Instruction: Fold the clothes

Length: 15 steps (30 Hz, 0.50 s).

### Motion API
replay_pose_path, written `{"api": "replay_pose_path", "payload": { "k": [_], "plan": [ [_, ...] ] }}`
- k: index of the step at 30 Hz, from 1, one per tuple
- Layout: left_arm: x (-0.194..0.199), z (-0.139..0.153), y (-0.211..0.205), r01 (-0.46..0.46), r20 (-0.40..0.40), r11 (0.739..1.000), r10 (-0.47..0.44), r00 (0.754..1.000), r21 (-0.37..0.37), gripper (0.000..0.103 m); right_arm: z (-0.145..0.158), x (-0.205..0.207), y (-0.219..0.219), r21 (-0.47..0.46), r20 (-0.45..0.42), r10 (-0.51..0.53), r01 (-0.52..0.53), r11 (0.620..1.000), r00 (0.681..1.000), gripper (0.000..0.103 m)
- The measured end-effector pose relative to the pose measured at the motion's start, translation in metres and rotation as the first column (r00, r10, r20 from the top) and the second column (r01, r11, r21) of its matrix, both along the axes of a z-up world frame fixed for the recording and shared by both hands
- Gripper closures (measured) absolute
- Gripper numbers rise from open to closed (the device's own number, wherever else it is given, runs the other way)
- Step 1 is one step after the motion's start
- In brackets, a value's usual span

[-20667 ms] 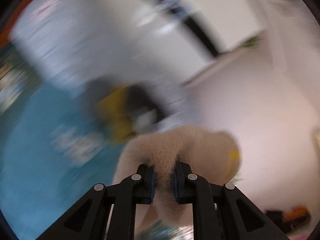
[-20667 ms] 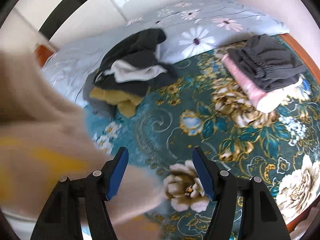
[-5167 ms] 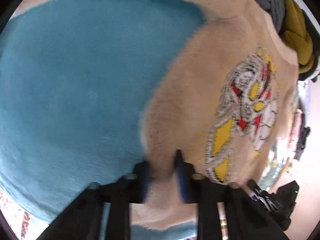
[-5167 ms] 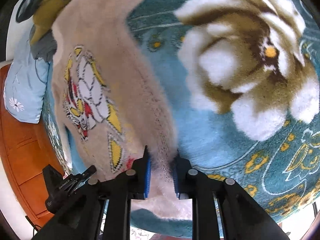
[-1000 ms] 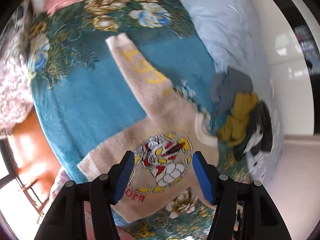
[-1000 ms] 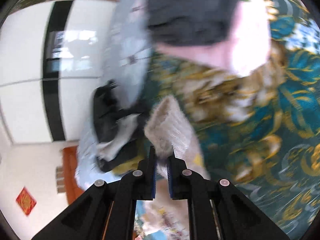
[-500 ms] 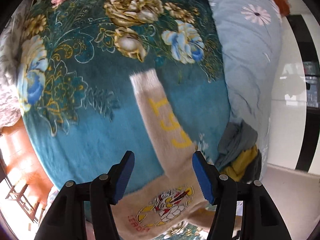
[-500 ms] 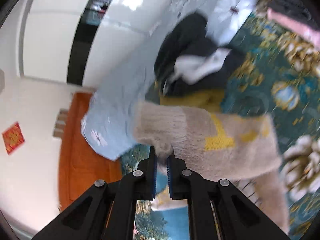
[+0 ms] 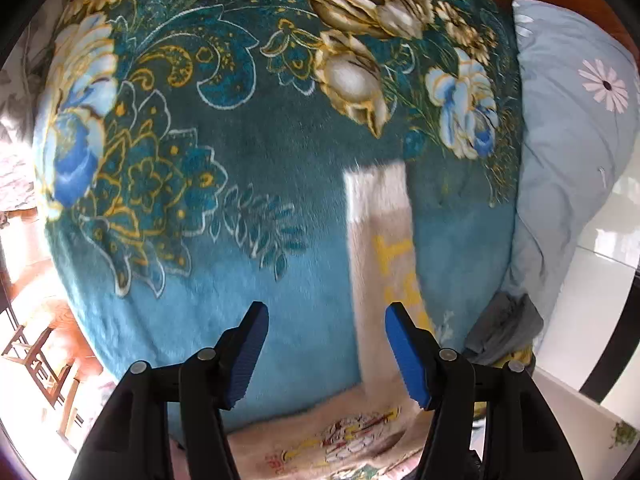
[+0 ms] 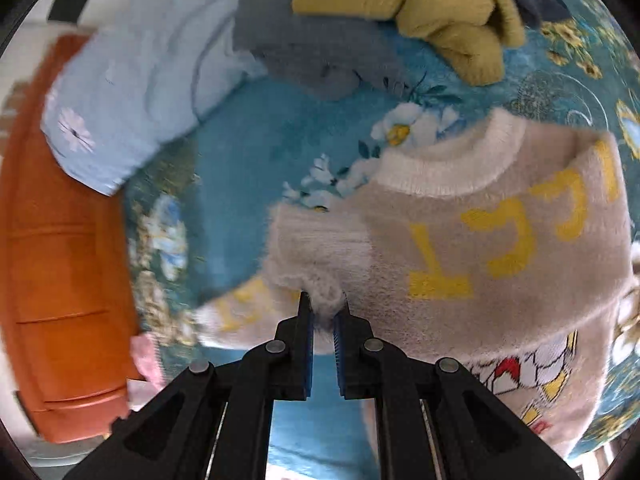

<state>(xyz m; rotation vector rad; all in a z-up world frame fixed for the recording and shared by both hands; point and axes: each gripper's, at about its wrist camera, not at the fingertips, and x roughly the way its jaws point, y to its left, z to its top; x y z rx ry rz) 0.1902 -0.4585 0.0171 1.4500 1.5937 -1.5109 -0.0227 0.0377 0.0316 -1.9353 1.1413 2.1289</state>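
Note:
A fluffy beige sweater [image 10: 480, 248] with yellow letters and a cartoon print lies on the teal floral blanket [image 9: 240, 168]. My right gripper [image 10: 323, 312] is shut on the cuff of one sleeve, which is folded across the sweater's chest below the white collar [image 10: 448, 168]. In the left wrist view the other sleeve [image 9: 380, 240] lies stretched out flat, its cuff pointing away. My left gripper [image 9: 326, 328] hangs open above that sleeve, with nothing between its blue pads.
A heap of unfolded clothes, mustard [image 10: 440, 8] and grey [image 10: 312, 52], lies beyond the collar. A pale blue daisy pillow [image 9: 572, 140] [image 10: 132, 100] borders the blanket. An orange wooden bed frame [image 10: 60, 240] runs along the left. A wooden chair [image 9: 36, 364] stands beside the bed.
My right gripper has carried the sleeve cuff across and laid the sleeve over the sweater's chest. My left gripper has dropped toward the outstretched sleeve, which now fills more of its view.

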Motion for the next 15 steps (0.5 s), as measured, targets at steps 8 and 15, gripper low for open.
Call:
{"api": "replay_pose_path", "payload": {
  "k": [8,15],
  "plan": [
    [-0.043,-0.039,-0.009,-0.002,0.002,0.999,0.002,1.000,-0.034,0.037,-0.018,-0.015,-0.013,-0.070,0.019,0.081,-0.080,0.994,0.997,0.063],
    [-0.069,-0.090,-0.017,-0.092,0.027,0.995,0.093,0.995,-0.036,0.037,-0.005,0.007,0.018,-0.080,0.032,0.073,-0.070,0.994,0.997,0.062]
  ]
}}
